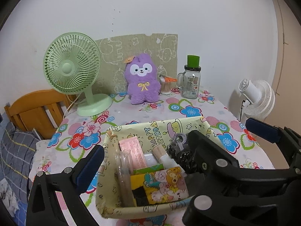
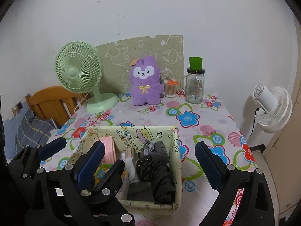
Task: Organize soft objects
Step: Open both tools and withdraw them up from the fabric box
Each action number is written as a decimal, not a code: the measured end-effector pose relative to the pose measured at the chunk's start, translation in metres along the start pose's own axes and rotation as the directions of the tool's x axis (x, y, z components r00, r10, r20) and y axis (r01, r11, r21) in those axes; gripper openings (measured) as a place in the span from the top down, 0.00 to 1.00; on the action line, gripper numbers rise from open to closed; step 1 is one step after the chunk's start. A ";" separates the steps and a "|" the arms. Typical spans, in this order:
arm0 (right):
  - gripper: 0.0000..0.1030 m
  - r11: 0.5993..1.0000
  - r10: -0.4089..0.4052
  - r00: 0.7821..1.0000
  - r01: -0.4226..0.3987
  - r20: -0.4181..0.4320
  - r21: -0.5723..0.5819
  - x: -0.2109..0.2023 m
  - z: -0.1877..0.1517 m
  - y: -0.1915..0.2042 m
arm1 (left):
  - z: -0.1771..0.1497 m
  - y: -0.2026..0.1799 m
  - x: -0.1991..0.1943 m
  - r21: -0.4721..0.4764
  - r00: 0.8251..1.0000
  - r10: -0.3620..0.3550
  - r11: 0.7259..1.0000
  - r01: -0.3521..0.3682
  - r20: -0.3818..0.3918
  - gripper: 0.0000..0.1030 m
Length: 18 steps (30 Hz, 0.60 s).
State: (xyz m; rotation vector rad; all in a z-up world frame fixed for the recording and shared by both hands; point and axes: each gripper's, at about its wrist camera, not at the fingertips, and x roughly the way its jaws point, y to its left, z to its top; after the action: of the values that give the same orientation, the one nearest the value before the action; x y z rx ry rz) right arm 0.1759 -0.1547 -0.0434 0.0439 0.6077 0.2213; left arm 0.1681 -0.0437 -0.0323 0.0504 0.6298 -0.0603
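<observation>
Right wrist view: flowered tablecloth against white wall, both hand-held grippers released above the box.

A small room with a plain white wall

The surface, covered with a flowered cloth, stands against the wall. Beyond its left edge is a wooden headboard and grey checked bedding. Past its right edge a white fan stands on the floor. The light is soft and even.
</observation>
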 end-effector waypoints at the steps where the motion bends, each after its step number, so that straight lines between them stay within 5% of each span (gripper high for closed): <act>1: 0.03 1.000 -0.001 1.000 0.001 0.006 -0.005 -0.003 0.000 0.001 | -0.001 0.001 -0.003 -0.001 1.000 -0.001 1.000 0.001 0.005 0.00; 18: 0.00 0.999 -0.002 0.999 0.004 0.048 -0.039 -0.045 -0.009 0.017 | -0.012 0.017 -0.044 -0.013 0.999 0.018 1.000 -0.018 0.051 0.00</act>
State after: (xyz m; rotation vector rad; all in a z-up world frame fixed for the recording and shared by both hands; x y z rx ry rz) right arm 0.1315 -0.1477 -0.0238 0.0101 0.5554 0.2286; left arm 0.1268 -0.0241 -0.0152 0.0426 0.5790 -0.0400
